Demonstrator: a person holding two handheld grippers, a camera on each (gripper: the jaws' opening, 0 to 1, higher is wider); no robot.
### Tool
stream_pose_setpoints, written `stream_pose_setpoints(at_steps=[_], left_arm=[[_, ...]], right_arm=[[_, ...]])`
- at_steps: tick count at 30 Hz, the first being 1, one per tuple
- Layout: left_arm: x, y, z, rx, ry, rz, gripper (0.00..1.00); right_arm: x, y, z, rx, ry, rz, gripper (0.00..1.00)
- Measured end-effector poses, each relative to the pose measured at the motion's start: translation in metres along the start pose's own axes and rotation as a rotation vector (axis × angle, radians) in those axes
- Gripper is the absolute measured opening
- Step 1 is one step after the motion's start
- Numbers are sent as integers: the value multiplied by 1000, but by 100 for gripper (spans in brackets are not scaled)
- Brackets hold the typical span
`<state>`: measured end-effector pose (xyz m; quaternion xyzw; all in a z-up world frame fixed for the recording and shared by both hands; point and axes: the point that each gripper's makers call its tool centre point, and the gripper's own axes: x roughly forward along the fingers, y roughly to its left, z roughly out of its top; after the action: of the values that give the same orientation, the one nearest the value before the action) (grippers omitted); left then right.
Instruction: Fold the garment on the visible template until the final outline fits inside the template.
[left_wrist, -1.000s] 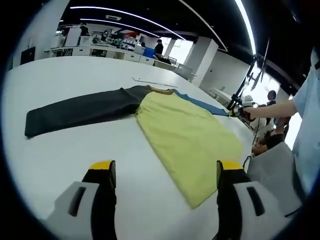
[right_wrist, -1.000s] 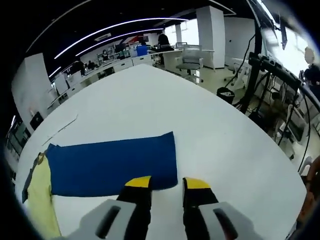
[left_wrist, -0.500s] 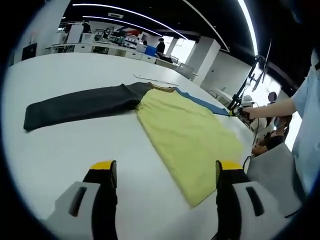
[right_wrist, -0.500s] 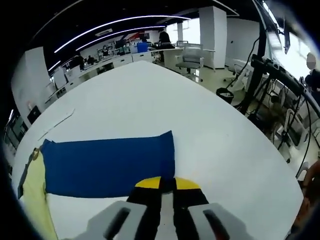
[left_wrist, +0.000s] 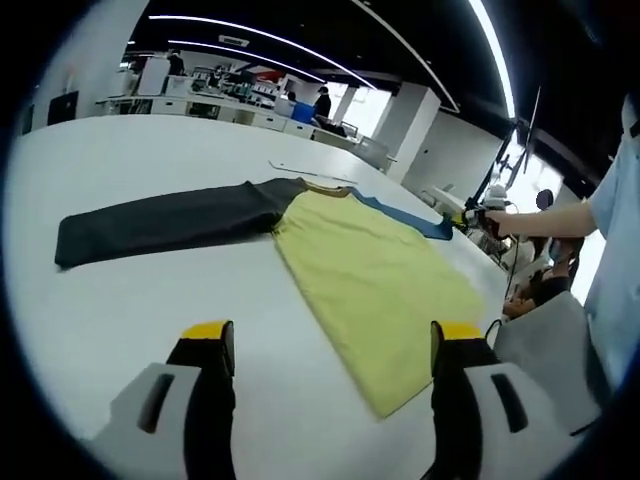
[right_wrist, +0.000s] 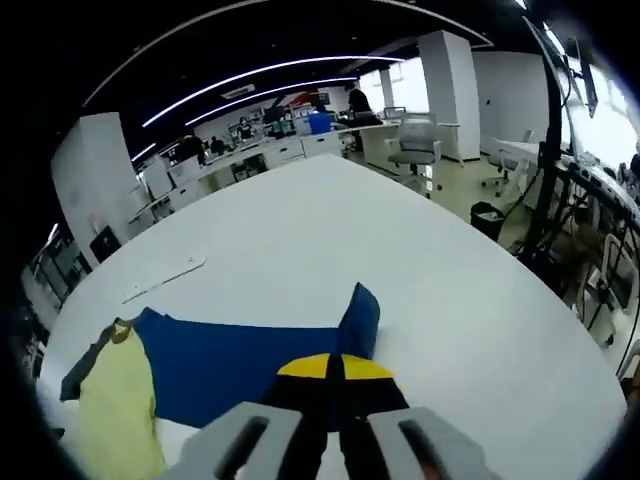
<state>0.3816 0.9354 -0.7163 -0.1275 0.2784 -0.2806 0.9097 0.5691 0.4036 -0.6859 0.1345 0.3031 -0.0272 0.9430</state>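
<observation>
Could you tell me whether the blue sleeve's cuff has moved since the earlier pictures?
Yes. The blue sleeve cuff, pinched in the right gripper, has lifted off the white table toward the yellow body.

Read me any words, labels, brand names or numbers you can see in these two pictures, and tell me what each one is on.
None can be read.
The shirt, with its blue sleeve and dark sleeve, carries no visible print or label.
The white table is unmarked.
The red sign far back in the room is too small and blurred to read.

An open-plan office or lab: rows of desks (right_wrist: 290, 150), swivel chairs (right_wrist: 415, 155), long ceiling light strips (left_wrist: 240, 25) (on a dark ceiling), white pillars (right_wrist: 455, 90)
</observation>
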Motion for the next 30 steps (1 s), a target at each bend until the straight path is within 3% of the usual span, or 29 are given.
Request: stream_pose_setpoints(at_steps=[4, 10, 11, 17, 22, 30], left_arm=[[-2, -2, 3, 21, 0, -1, 78], [-7, 0, 3, 32, -3, 8, 78], [-8, 0, 3, 34, -3, 11, 78], [-12, -1, -2, 22, -9, 20, 77], [-11, -2, -8, 16, -1, 24, 77], [-8, -5, -5, 2, -18, 22, 76]], right_arm=[[3, 44, 0, -99, 25, 76, 0], [1, 121, -6, -90, 31, 214, 0], [18, 117, 1, -90, 35, 244, 0], [40, 156, 1, -109, 47, 361, 0], [48, 195, -4, -131, 56, 439, 0], [50, 259, -23, -134, 72, 532, 0]])
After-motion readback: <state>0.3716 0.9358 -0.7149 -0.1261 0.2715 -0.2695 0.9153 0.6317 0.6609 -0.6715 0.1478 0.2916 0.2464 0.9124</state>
